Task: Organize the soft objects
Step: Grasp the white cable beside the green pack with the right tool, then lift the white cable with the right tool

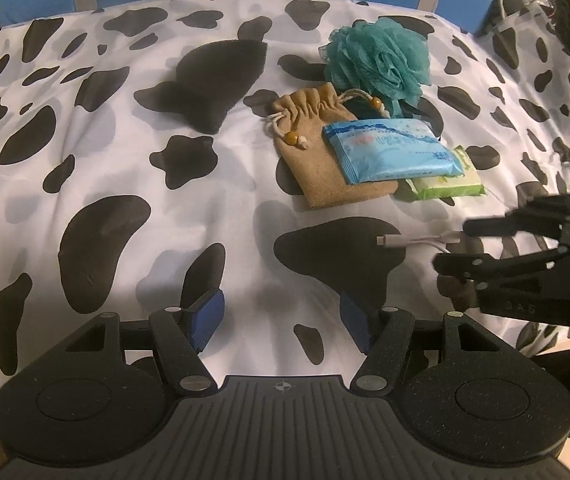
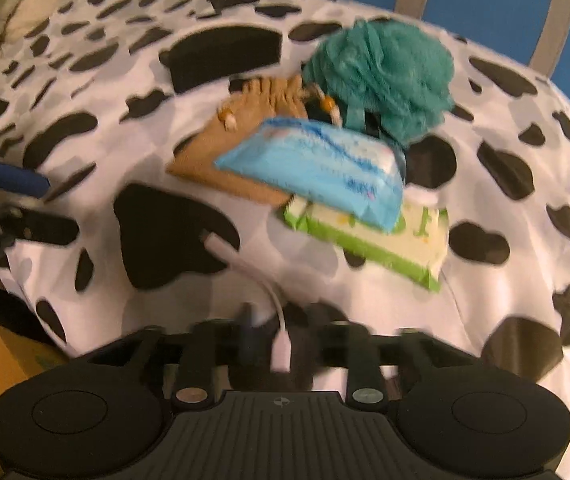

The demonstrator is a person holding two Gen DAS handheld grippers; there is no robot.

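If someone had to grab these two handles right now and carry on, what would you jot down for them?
Left gripper: jaws open, empty, hovering over the cow-print cover.
Right gripper: jaws closed on one end of the white cable; its plug rests on the cover.
Heaped together: teal bath pouf, tan drawstring pouch, blue tissue pack lying over the pouch and the green wipes pack. Black sponge lies apart.
Left: cable, possibly the sponge.

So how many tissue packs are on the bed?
2. The blue pack lies partly on the tan pouch, in front of the teal pouf. The green pack is tucked under the blue pack's right end. Others could hide beneath.
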